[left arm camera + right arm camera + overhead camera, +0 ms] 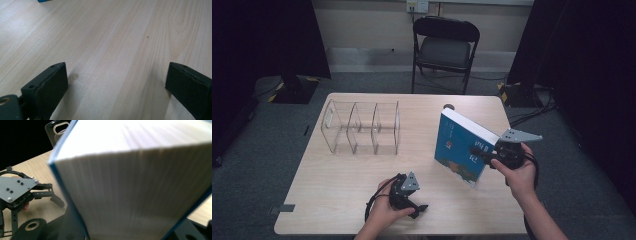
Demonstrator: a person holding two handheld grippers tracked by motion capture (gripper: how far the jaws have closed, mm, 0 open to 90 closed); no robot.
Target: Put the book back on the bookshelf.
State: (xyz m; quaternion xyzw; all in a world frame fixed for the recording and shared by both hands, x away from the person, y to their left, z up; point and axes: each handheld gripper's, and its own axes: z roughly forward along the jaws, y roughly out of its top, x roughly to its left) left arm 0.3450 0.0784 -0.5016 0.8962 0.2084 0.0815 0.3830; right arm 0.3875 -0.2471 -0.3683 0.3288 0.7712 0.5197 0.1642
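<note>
You held the blue book [462, 145] tilted above the worktop [337, 170], to the right of the clear organizer [362, 127], pinched in your right hand-held gripper [484, 152], while your left hand-held gripper [414, 206] rested spread and empty; next, I judge, you should slide it upright into a compartment.

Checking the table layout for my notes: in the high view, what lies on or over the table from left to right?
Clear divided rack → left tool, resting open near the table's front edge → blue book, tilted up → right tool gripping the book.
</note>
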